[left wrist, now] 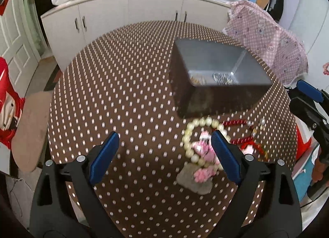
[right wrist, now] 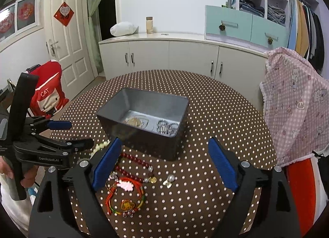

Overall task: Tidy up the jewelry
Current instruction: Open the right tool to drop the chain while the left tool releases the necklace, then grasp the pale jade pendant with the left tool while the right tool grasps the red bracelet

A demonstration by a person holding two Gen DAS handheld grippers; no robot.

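A grey metal box stands open on the dotted round table, holding silver rings and a gold chain. In front of it lie a red bead bracelet, a red-green cord bracelet, a pearl earring and a cream bead bracelet around a pink flower piece. My left gripper is open over bare tablecloth, just left of the cream beads. My right gripper is open above the red beads, with nothing between its fingers.
A pink checked cloth drapes a chair at the table's right. A red chair cover stands to the left. White cabinets run behind the table. A grey worn patch marks the tablecloth near the pink piece.
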